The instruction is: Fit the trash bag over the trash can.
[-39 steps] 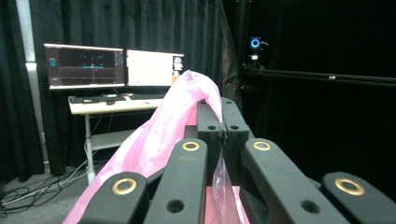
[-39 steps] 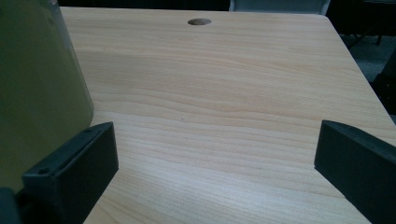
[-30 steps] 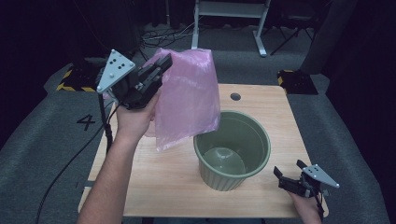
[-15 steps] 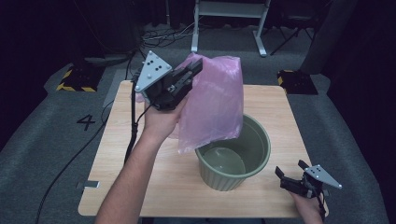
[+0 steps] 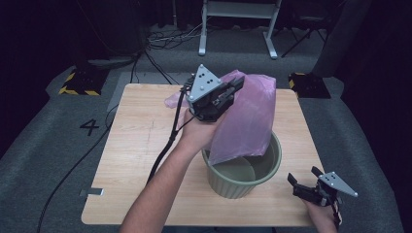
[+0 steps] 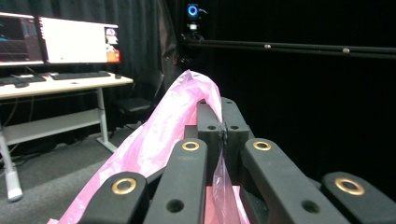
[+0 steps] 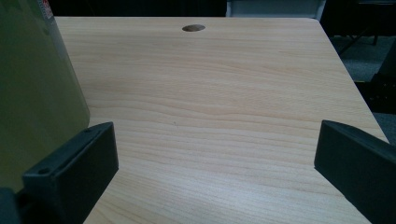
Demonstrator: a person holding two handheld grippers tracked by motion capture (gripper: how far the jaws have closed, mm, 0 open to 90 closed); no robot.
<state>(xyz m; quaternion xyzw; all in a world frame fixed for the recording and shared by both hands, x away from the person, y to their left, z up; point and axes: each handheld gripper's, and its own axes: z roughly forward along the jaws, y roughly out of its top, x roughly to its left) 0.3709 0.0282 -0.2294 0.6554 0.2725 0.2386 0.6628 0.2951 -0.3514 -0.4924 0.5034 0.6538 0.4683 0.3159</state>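
Standing on one table (image 5: pixel 141 145): one green bin (image 5: pixel 265 167), one pink bag (image 5: pixel 250 116) overhead

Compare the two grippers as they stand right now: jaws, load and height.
The left gripper is shut on the pink bag, pinching its film between closed jaws; the right gripper holds nothing, jaws spread wide. The left gripper is raised above the green bin, the bag's lower end hanging into it; the right gripper sits low by the table edge, beside the bin. Both have black jaws and a grey plate.
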